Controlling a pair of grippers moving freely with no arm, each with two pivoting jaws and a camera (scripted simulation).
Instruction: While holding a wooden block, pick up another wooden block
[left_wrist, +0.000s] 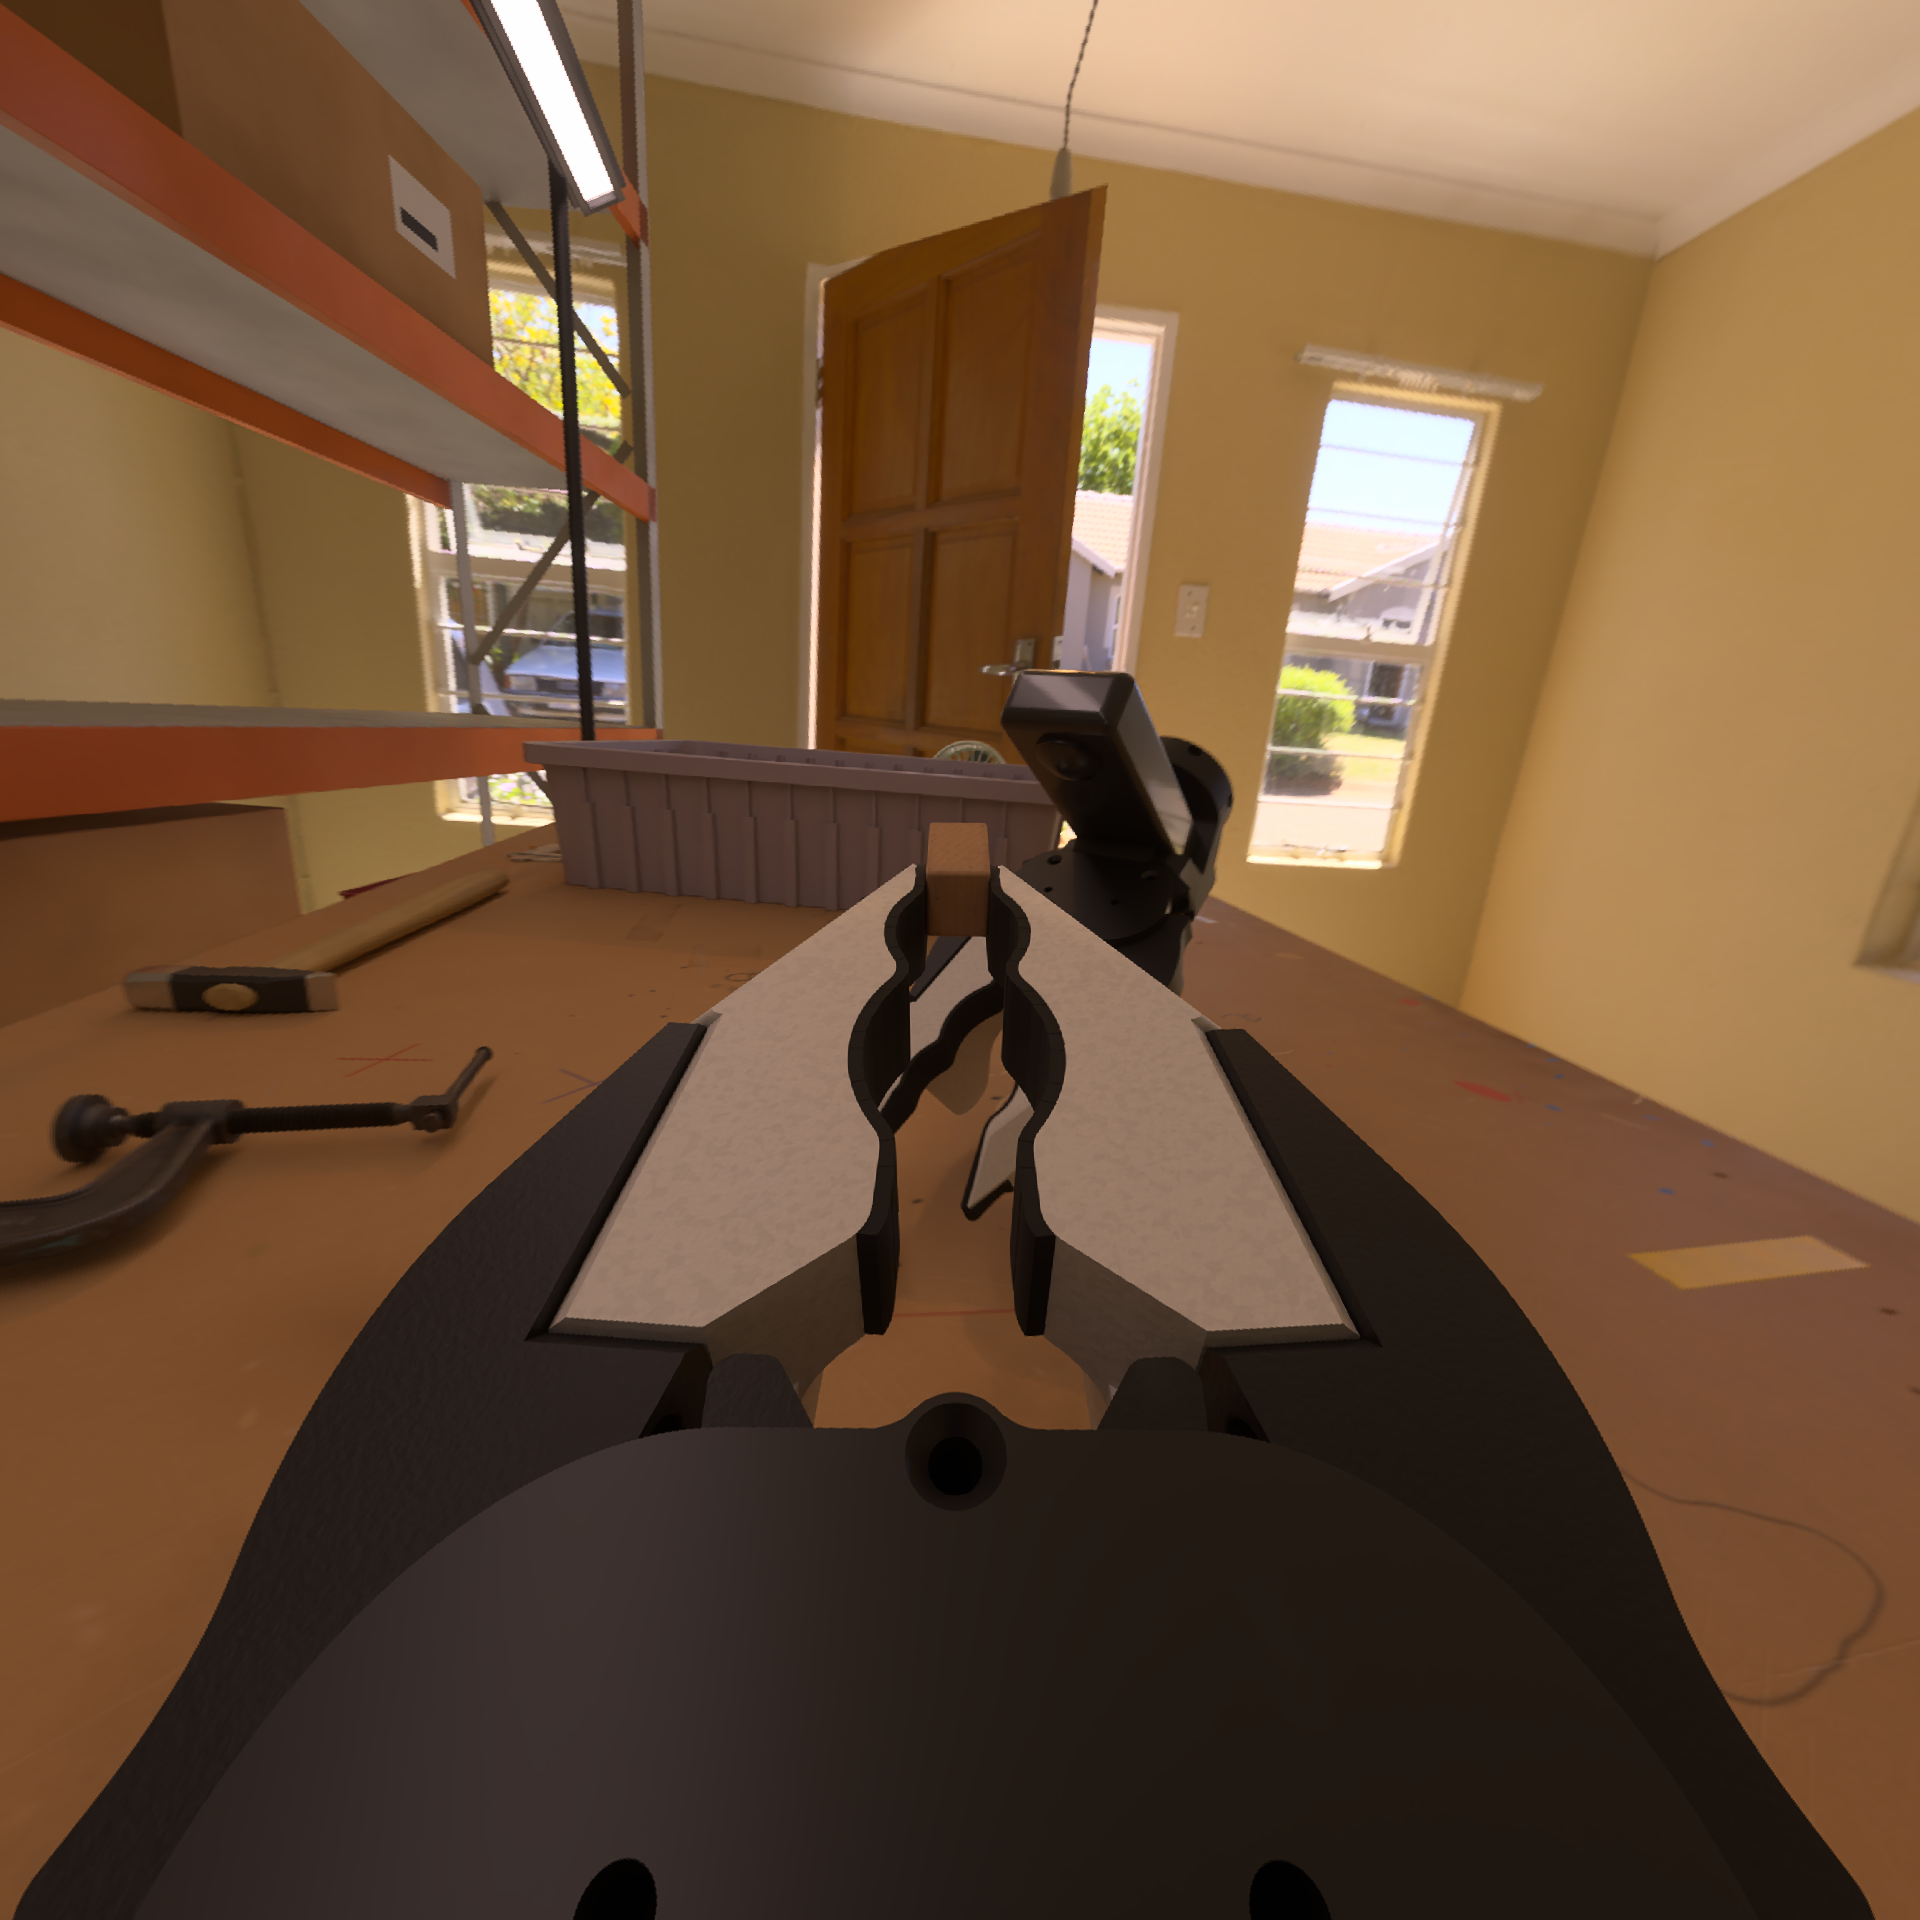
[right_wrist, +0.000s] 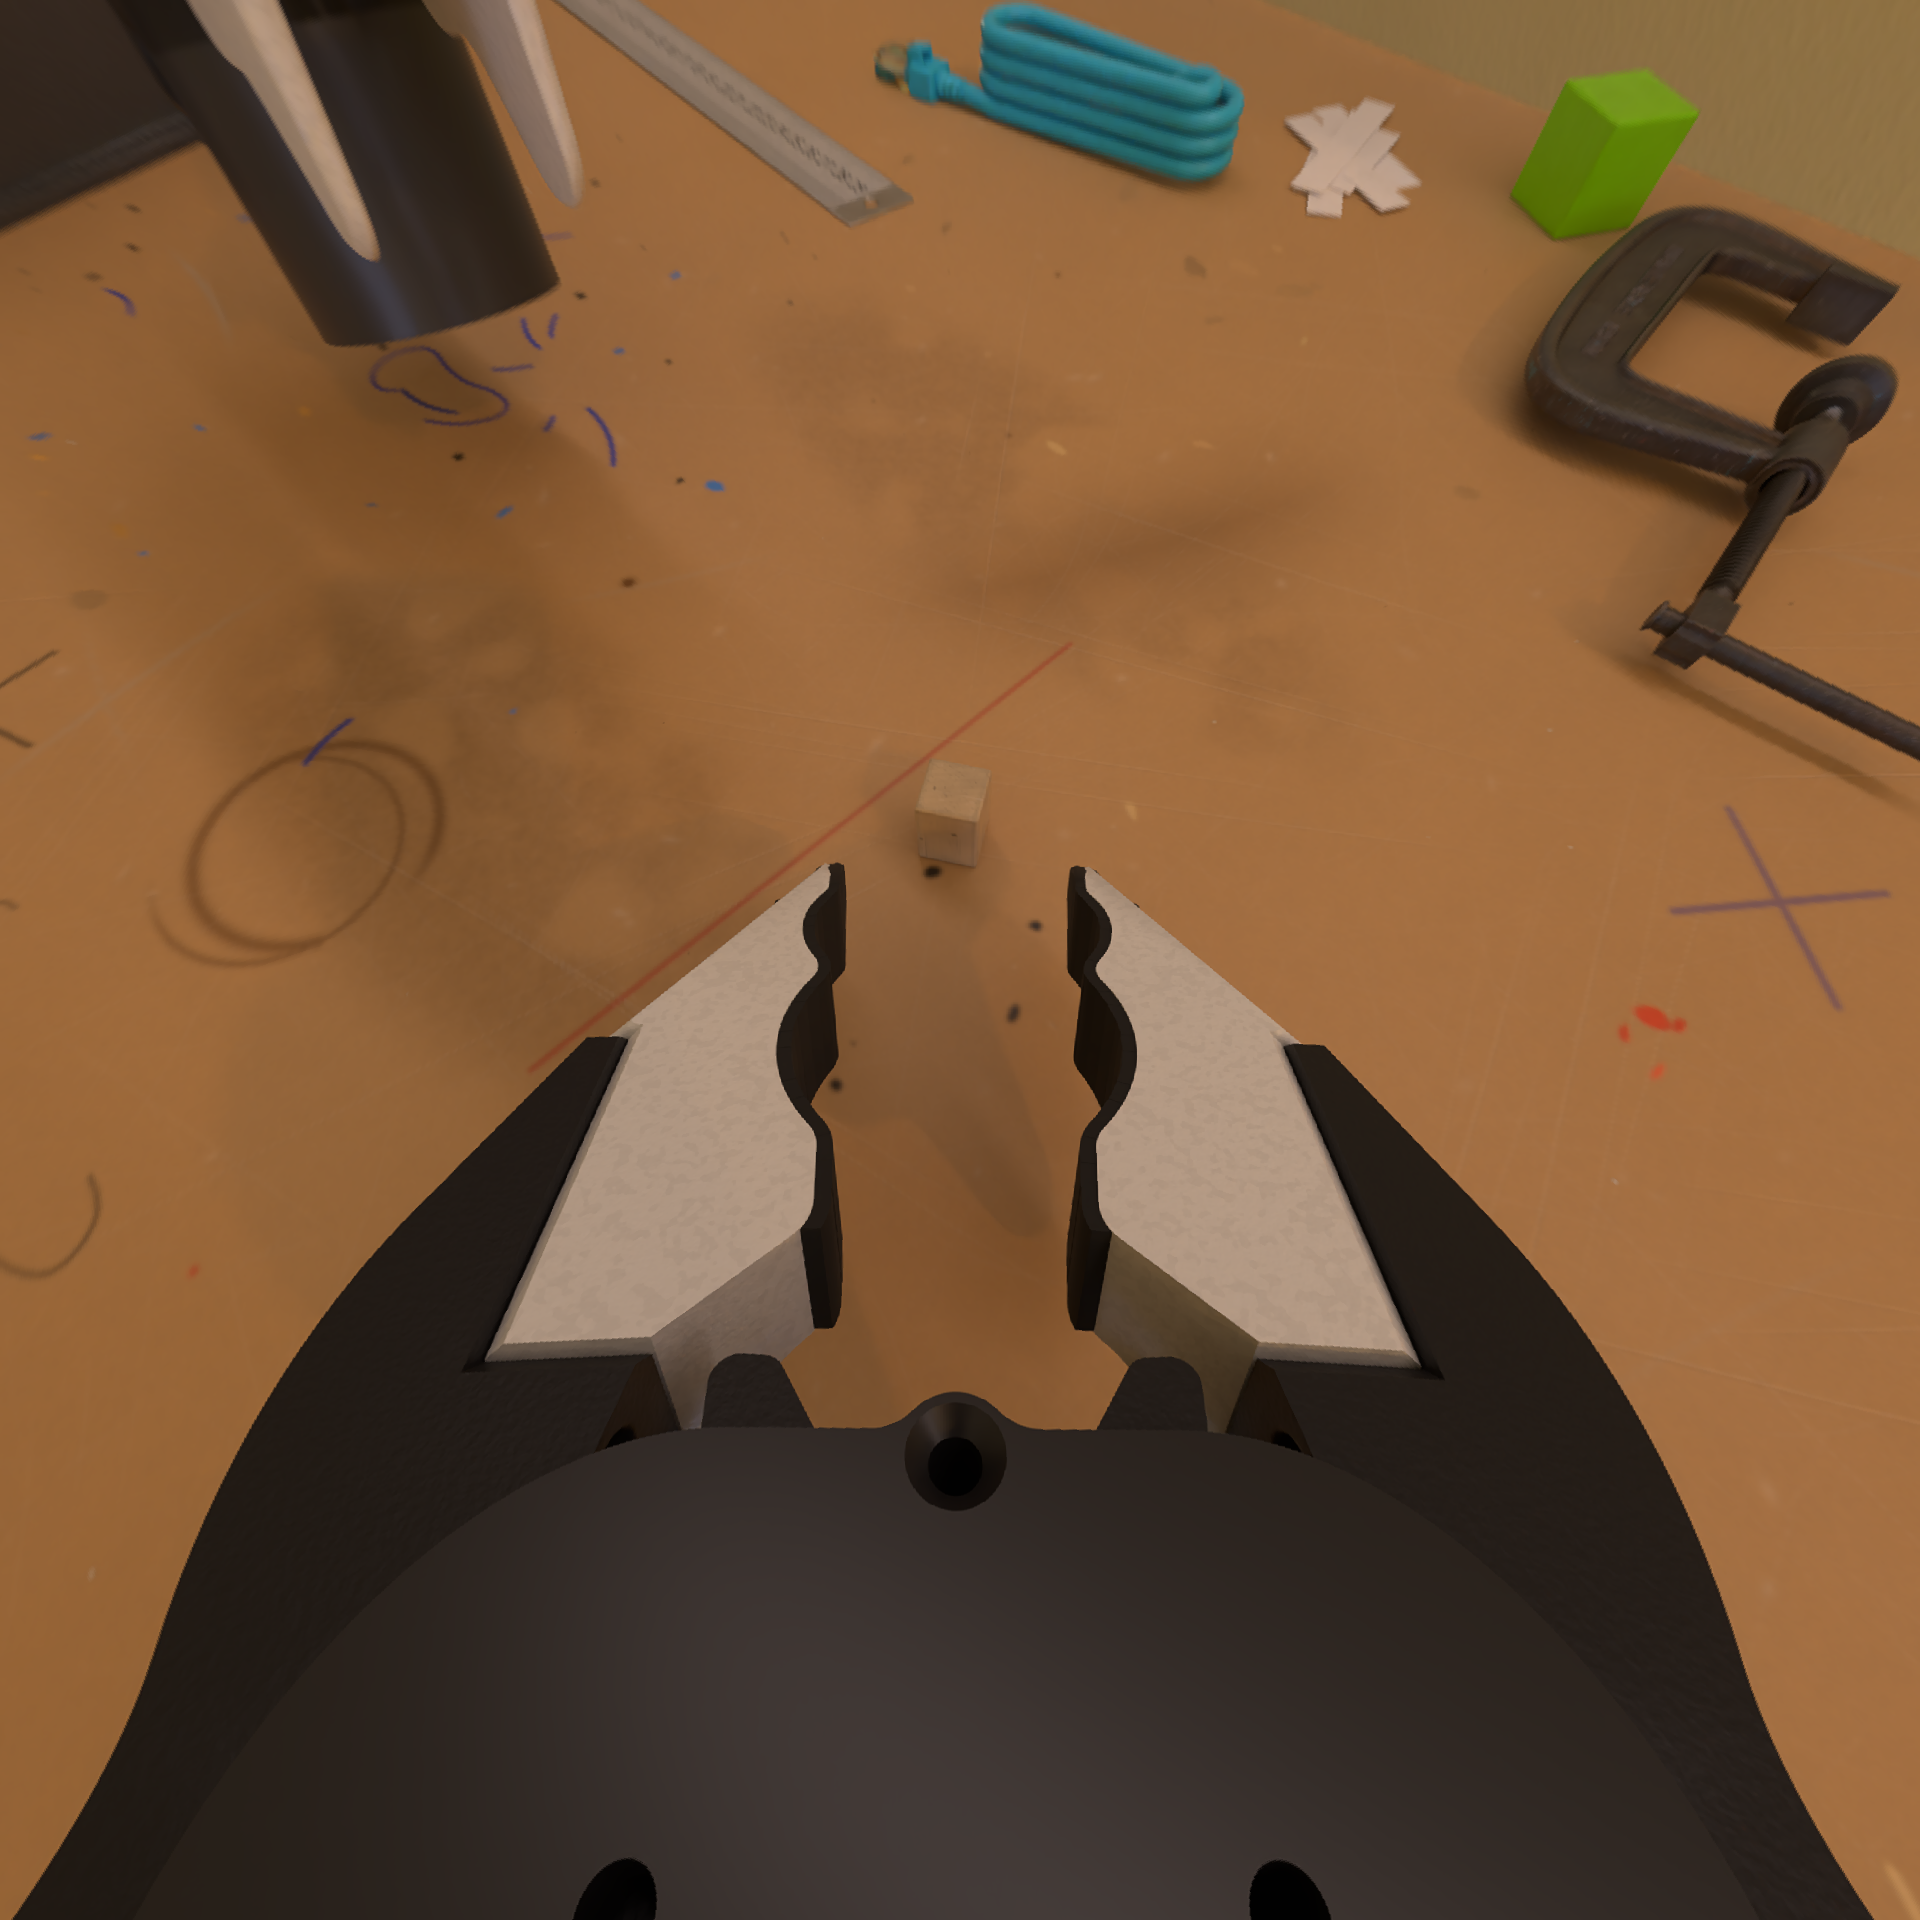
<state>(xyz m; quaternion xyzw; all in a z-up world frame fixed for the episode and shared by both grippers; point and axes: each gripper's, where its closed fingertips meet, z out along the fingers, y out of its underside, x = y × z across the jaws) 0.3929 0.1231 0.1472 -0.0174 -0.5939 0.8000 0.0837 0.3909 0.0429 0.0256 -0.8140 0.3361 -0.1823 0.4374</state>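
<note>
My left gripper (left_wrist: 958, 883) is shut on a small wooden block (left_wrist: 957, 878), pinched at the fingertips and held above the brown workbench (left_wrist: 1558, 1195). The right gripper's body (left_wrist: 1122, 821) shows beyond it, tilted down. In the right wrist view my right gripper (right_wrist: 956, 878) is open and empty, pointing down at the bench. A second, paler wooden block (right_wrist: 952, 811) lies on the bench just beyond its fingertips, in line with the gap. The left gripper (right_wrist: 457, 156) shows at the top left of that view.
A C-clamp (right_wrist: 1704, 416), a green block (right_wrist: 1605, 151), a coiled teal cable (right_wrist: 1112, 94), white paper scraps (right_wrist: 1351, 156) and a steel ruler (right_wrist: 748, 114) lie farther out. A hammer (left_wrist: 312, 956), a grey bin (left_wrist: 790, 821) and orange shelving (left_wrist: 312, 416) stand left.
</note>
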